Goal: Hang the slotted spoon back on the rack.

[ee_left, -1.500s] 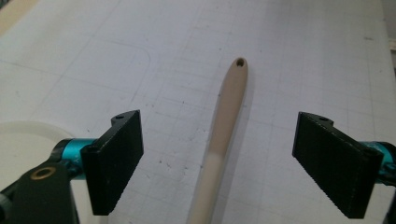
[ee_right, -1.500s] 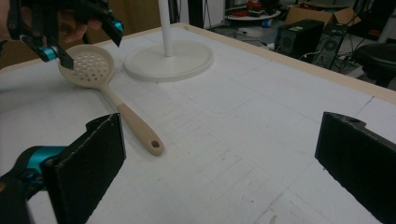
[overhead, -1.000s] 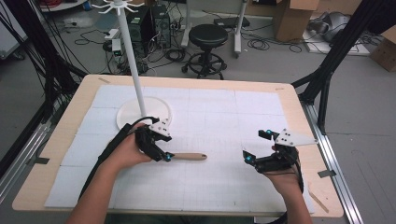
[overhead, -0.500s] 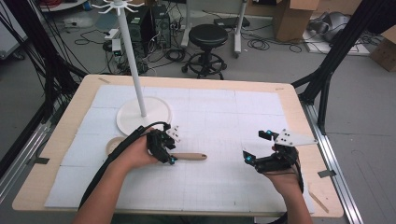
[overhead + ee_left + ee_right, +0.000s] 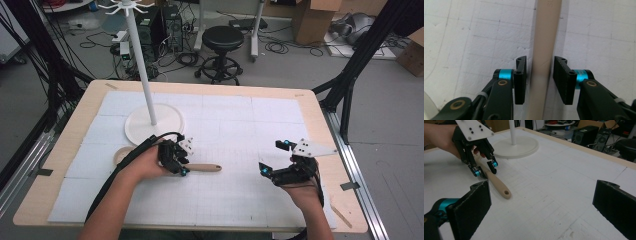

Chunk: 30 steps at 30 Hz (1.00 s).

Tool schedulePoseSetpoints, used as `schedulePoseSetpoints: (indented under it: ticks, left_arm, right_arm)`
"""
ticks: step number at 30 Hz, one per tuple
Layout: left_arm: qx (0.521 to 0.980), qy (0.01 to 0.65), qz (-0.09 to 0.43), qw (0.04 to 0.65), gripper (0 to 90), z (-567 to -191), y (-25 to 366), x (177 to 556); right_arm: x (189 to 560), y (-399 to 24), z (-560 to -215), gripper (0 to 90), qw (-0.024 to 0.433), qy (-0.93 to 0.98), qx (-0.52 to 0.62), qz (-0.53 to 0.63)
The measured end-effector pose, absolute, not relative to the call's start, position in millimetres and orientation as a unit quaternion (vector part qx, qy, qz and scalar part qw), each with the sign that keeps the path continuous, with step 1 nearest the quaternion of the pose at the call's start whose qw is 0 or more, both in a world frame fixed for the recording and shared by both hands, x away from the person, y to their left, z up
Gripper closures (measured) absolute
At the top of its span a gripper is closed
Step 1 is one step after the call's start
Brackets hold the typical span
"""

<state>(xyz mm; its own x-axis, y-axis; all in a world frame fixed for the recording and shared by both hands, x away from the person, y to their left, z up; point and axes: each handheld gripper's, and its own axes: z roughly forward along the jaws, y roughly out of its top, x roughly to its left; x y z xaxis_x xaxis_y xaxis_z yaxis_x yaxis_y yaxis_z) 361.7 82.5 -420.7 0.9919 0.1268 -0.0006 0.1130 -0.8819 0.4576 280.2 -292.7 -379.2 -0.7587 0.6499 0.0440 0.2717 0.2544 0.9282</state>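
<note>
Left gripper view shows our left gripper [image 5: 540, 80] straddling the wooden handle [image 5: 544, 50], jaws not yet closed; right gripper [image 5: 544, 207] waits wide open, empty.

Light is even and bright from above, leaving the white table [image 5: 225, 120] pale with only soft, short shadows and no harsh glare. The high view is slightly soft; in the right gripper view the near tongs [image 5: 544, 205] blur at the lower corners.

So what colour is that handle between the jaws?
Pale beige wooden handle, clearest in the left gripper view.
</note>
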Motion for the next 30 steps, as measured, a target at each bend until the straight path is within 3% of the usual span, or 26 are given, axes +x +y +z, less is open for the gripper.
schedulePoseSetpoints:
  ticks: [4, 17, 30]
  left_arm:
    - [0.971, 0.05, 0.015, 0.233, 71.1, -420.1, 81.5, 360.5]
    - [0.971, 0.044, 0.048, 0.232, 73.6, -415.2, 80.7, 351.5]
    - [0.932, 0.103, 0.075, 0.338, 74.0, -363.9, 121.7, 344.5]
  right_arm:
    - [280.0, -292.3, -379.3, 0.5, 0.176, 0.772, 0.3, 0.532]
    - [280.3, -295.1, -380.2, 0.5, 0.178, 0.77, 0.304, 0.531]
    - [280.6, -294.1, -381.7, 0.5, 0.175, 0.771, 0.305, 0.53]
